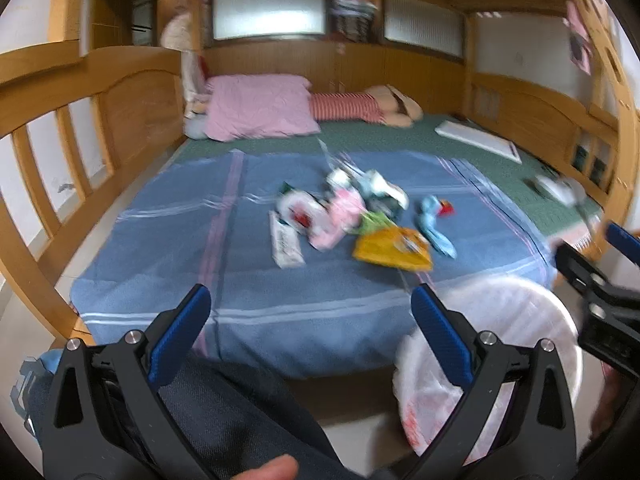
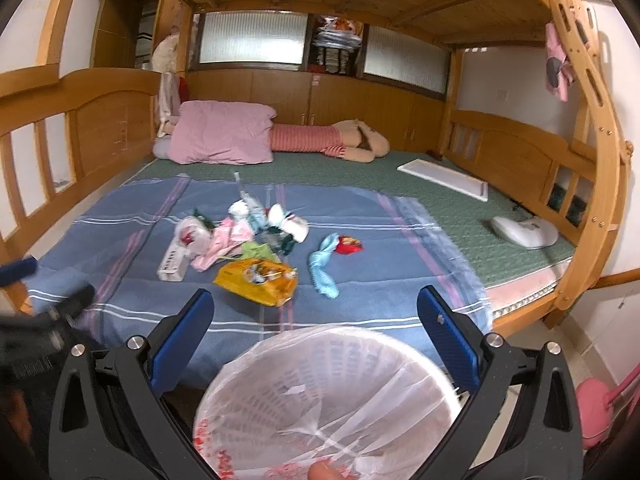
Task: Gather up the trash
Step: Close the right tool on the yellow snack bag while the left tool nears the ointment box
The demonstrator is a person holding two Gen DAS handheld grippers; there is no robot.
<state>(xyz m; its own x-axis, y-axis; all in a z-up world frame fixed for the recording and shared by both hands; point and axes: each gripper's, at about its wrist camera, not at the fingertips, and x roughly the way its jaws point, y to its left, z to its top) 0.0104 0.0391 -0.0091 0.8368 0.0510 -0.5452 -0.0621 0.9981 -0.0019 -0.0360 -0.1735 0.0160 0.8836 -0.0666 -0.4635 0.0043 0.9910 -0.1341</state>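
Left gripper (image 1: 308,312) and right gripper (image 2: 314,314) both spread wide, nothing held. Right hangs just above one white mesh bin (image 2: 332,364) lined with a plastic bag, at the bed's near edge. Trash sits mid-blanket (image 2: 120,256): one yellow wrapper (image 2: 256,276), one light-blue scrap (image 2: 322,268), one small red wrapper (image 2: 350,246), one white box (image 2: 172,264) — the rest a tangle, uncountable. Only the right view shows the bin's inside; the left view is blurred.

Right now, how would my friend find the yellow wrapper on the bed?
Look at the blue striped blanket on the wooden bunk bed, where a heap of trash lies. The yellow wrapper sits at the heap's near edge, closest to the white bin. It is the only yellow piece there.
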